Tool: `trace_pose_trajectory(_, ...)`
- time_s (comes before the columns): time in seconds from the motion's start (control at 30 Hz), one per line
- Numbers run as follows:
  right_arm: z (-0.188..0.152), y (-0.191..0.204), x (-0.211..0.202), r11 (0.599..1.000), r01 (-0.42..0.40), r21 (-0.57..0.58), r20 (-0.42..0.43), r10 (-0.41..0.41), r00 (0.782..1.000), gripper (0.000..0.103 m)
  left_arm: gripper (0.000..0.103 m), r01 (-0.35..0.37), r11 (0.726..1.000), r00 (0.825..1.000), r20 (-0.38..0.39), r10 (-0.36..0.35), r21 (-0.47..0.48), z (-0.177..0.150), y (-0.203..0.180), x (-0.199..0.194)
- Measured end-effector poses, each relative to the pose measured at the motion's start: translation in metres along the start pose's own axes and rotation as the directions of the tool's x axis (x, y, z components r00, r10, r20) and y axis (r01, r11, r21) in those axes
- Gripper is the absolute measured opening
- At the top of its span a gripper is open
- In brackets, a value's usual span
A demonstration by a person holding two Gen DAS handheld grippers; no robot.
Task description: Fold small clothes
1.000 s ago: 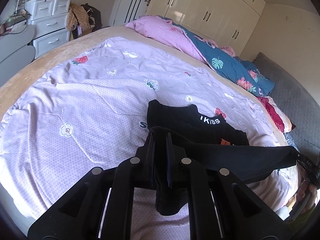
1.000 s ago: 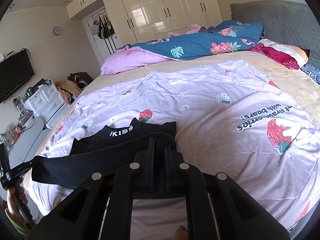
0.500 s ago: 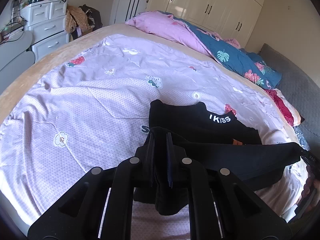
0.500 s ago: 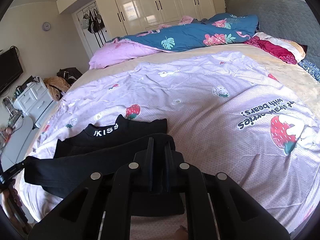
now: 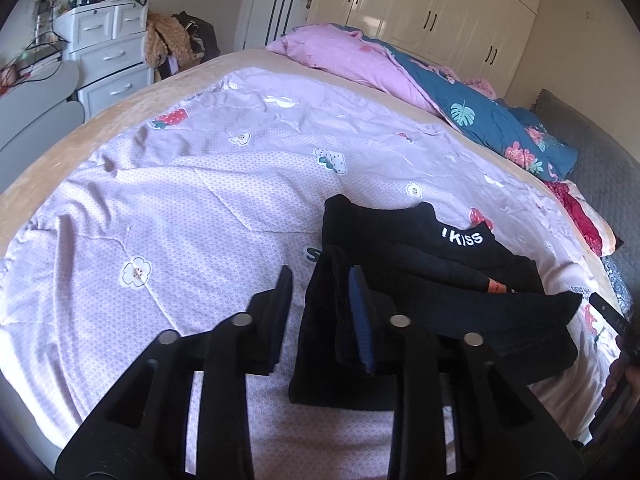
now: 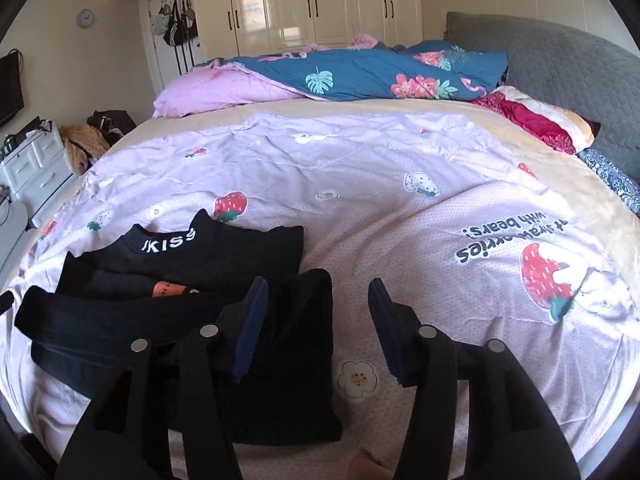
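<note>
Since a second ago you're letting go on both sides: the fingers that were pinched shut on the black garment (image 5: 420, 304) are now opening, and both hands are dropping toward the bed (image 5: 168, 208). Your left gripper (image 5: 320, 296) is only partly spread, with a fold of the black cloth still draping against its right finger (image 5: 360, 320), so I can't tell if it's fully free yet. Your right gripper (image 6: 316, 320) is opening wider; the cloth corner is lying by its left finger (image 6: 250, 320) and nothing is being pressed. I'm guessing you're releasing here because the near half is now lying over the far half, just short of the "KISS" waistband (image 6: 168, 244), so the fold is landing. The left view is showing your other hand (image 5: 624, 376) at the right edge; the right view is showing the orange tag (image 6: 168, 290) more clearly.
</note>
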State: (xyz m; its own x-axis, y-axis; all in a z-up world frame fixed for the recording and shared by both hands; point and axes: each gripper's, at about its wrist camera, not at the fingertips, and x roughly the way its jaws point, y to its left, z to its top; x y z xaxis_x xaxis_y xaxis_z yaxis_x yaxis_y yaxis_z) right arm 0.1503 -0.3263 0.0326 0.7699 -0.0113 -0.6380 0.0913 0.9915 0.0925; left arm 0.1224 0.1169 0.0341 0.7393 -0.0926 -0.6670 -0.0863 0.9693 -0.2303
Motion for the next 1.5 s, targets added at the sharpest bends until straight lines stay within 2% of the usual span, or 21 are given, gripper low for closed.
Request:
trace_pose_trajectory(0.03,-0.002,0.0,-0.004,1.0,-0.006,-0.002,0.008,0.006,1.0,0.054,0.031,0.007,1.0,1.0,0.003,-0.007,0.007,-0.003,-0.001,-0.004)
trace_pose_trajectory(0.13,-0.013,0.002,-0.016,0.999,-0.037,-0.018,0.018,0.037,0.999,0.054,0.033,0.018,0.999,1.0,0.0,-0.018,0.048,-0.019,-0.007,-0.013)
trace_pose_trajectory(0.17,-0.017,0.003,-0.018,0.998,-0.058,-0.025,0.008,0.059,0.998,0.052,0.033,0.023,0.998,1.0,-0.008,-0.023,0.06,-0.024,-0.008,-0.014)
trace_pose_trajectory(0.2,-0.02,0.005,-0.02,0.996,-0.086,-0.03,-0.008,0.086,0.996,0.041,0.032,0.03,0.996,0.999,-0.022,-0.028,0.079,-0.031,-0.011,-0.015)
trace_pose_trajectory(0.27,-0.026,0.01,-0.021,0.992,-0.12,-0.031,-0.039,0.119,0.992,0.027,0.022,0.032,0.992,0.998,-0.059,-0.025,0.121,-0.045,-0.017,-0.011)
trace_pose_trajectory(0.3,-0.03,0.013,-0.02,0.99,-0.135,-0.036,-0.06,0.132,0.989,0.022,0.007,0.032,0.99,0.997,-0.076,-0.022,0.136,-0.05,-0.02,-0.007)
trace_pose_trajectory(0.33,-0.032,0.016,-0.019,0.989,-0.14,-0.04,-0.071,0.137,0.988,0.02,0.002,0.03,0.988,0.996,-0.09,-0.016,0.149,-0.054,-0.022,-0.003)
trace_pose_trajectory(0.37,-0.035,0.02,-0.018,0.988,-0.146,-0.048,-0.084,0.142,0.986,0.017,0.002,0.022,0.986,0.995,-0.101,-0.005,0.163,-0.057,-0.024,0.001)
trace_pose_trajectory(0.57,-0.048,0.032,-0.003,0.99,-0.116,-0.076,-0.134,0.106,0.985,0.017,0.002,-0.053,0.969,0.99,-0.112,0.082,0.239,-0.062,-0.035,0.023)
trace_pose_trajectory(0.8,-0.052,0.029,0.037,0.996,-0.058,-0.073,-0.198,0.043,0.979,0.017,0.002,-0.081,0.965,0.987,-0.118,0.113,0.249,-0.05,-0.044,0.045)
trace_pose_trajectory(1.0,-0.031,0.033,0.065,0.997,-0.053,-0.06,-0.194,0.04,0.98,0.017,0.002,-0.083,0.978,0.987,-0.117,0.107,0.19,-0.025,-0.044,0.066)
trace_pose_trajectory(1.2,-0.004,0.036,0.09,0.998,-0.063,-0.003,-0.172,0.062,0.983,0.017,0.003,-0.089,0.993,0.991,-0.09,0.096,0.076,0.012,-0.035,0.095)
trace_pose_trajectory(1.33,0.012,0.033,0.099,0.996,-0.078,0.036,-0.154,0.083,0.985,0.017,0.003,-0.071,0.997,0.997,-0.02,0.071,0.009,0.029,-0.022,0.1)
trace_pose_trajectory(1.5,0.028,0.026,0.11,0.997,-0.057,0.051,-0.106,0.062,0.992,0.017,0.007,-0.083,0.995,0.997,0.008,0.083,-0.05,0.041,0.006,0.1)
